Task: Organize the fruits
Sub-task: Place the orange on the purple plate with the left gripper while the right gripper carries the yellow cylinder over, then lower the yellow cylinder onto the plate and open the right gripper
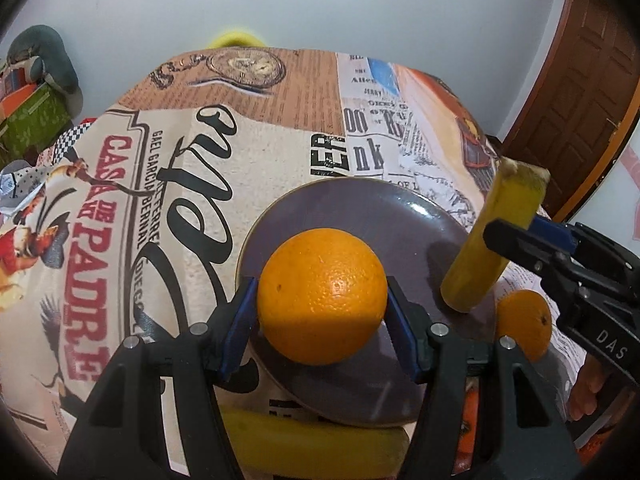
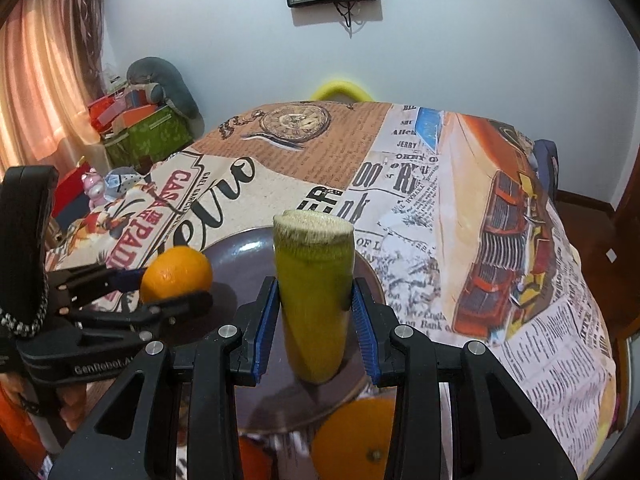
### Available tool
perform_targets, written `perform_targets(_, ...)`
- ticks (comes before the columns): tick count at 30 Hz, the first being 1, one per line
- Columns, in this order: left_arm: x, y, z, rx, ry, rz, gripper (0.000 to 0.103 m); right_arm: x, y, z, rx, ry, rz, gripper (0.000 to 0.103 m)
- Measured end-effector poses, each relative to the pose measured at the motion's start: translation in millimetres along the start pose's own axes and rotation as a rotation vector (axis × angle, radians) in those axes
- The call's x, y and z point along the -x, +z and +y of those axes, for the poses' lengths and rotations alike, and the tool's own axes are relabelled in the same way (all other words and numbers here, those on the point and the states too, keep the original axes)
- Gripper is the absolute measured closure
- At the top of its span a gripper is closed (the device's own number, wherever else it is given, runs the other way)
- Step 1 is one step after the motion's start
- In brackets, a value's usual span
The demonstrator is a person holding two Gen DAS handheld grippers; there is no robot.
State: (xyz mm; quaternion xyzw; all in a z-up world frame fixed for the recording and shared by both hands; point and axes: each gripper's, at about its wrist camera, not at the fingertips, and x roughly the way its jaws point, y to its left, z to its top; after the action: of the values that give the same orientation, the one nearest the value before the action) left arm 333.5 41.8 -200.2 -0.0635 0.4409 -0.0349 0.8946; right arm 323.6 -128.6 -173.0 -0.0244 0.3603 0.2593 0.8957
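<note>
risk: the orange (image 1: 322, 296) can roll off the shallow plate (image 1: 360, 204) on release; the tilted yellow stalk (image 2: 314, 300) can topple. left hand-held gripper (image 1: 320, 320) is clamped on the orange over the plate; right hand-held gripper (image 2: 314, 308) is clamped on the stalk. a second orange (image 1: 524, 320) lies on the desk (image 1: 180, 220) beside the plate.

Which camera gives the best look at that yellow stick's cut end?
The right wrist view: the yellow stick stands centered, its pale cut top facing the camera. The left wrist view shows it tilted at the edge, top partly visible.
</note>
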Motion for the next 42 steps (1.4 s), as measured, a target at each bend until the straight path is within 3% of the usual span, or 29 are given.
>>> perform_targets(12,-16,2,3,0.004,-0.008,0.028,0.042,-23,4,1,0.009,-0.007,0.054,0.069)
perform_targets(21,-14,3,1,-0.008,0.001,0.038,0.042,-9,0,-7,-0.028,0.006,0.041,0.069)
perform_targets(27,11,4,-1,0.0,0.006,-0.027,0.032,11,-2,-4,-0.014,-0.02,0.019,0.069)
perform_targets(38,61,-6,-6,-0.014,0.041,-0.061,0.03,50,-15,1,-0.003,-0.047,-0.007,0.064)
perform_targets(40,65,-12,-6,-0.008,0.046,-0.057,0.027,57,-18,1,-0.003,-0.055,-0.009,0.061)
perform_targets(42,69,-18,-5,0.004,0.051,-0.05,0.021,63,-23,1,-0.003,-0.064,-0.013,0.052)
